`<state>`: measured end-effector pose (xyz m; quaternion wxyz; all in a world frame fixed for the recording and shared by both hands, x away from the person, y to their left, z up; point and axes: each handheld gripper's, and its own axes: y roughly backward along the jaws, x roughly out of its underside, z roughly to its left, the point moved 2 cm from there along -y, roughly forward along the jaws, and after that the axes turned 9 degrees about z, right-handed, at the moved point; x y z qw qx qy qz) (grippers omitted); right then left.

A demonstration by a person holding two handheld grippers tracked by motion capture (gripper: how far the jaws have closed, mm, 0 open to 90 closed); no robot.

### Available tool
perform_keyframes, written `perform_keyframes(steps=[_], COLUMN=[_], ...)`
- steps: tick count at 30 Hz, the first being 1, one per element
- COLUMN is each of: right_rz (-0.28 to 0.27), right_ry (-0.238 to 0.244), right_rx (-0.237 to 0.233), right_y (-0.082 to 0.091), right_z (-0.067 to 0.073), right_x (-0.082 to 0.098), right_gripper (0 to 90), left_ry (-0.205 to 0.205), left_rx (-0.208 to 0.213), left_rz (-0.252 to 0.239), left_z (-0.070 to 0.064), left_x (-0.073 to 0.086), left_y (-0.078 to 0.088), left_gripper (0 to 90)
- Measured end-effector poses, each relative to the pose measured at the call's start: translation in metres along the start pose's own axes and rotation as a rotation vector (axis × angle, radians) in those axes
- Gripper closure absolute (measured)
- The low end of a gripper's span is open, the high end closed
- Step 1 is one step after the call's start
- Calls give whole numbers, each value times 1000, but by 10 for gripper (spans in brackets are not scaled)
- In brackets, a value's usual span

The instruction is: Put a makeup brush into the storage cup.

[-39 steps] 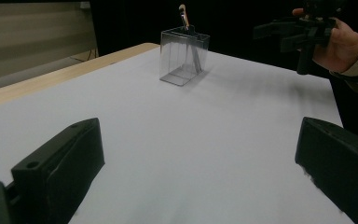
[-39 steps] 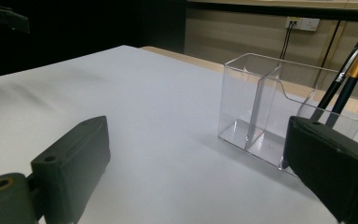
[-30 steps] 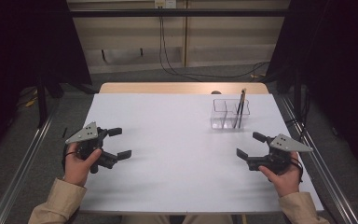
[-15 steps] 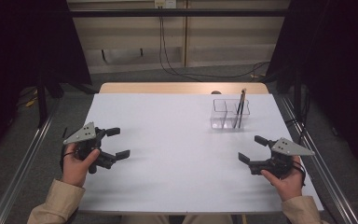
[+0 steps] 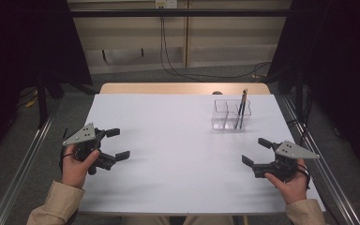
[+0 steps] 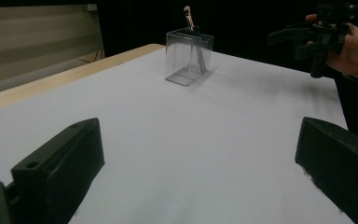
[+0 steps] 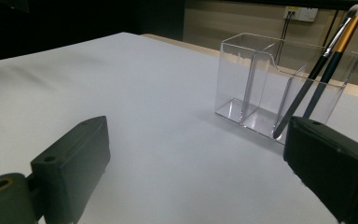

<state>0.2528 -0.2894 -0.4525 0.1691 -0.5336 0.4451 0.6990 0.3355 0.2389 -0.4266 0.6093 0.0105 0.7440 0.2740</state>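
Plainly nothing is in hand yet: the left tongs (image 5: 115,143) and the right tongs (image 5: 255,151) both hover wide open and empty over the white table (image 5: 178,140), well apart. The clear holder (image 5: 232,114) stands at the far right, two brushes (image 7: 328,60) leaning in its right-hand compartment. I judge the next move is a reach by the right tongs, closing on a brush handle above the rim.

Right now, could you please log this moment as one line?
left gripper: open, empty | right gripper: open, empty | clear plastic organiser: two dark-handled brushes inside
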Motion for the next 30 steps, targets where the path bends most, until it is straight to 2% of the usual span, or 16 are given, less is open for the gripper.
perform_keyframes(steps=[18, 30], right_rz=[16, 7], right_ry=[0, -1], right_rx=[-12, -5], right_y=[6, 8], right_z=[4, 2], right_x=[6, 6], right_gripper=[65, 57], left_ry=[7, 8], left_rx=[-14, -19], left_rz=[-6, -4], left_z=[0, -1], left_x=[2, 3], left_y=[5, 7], left_gripper=[10, 10])
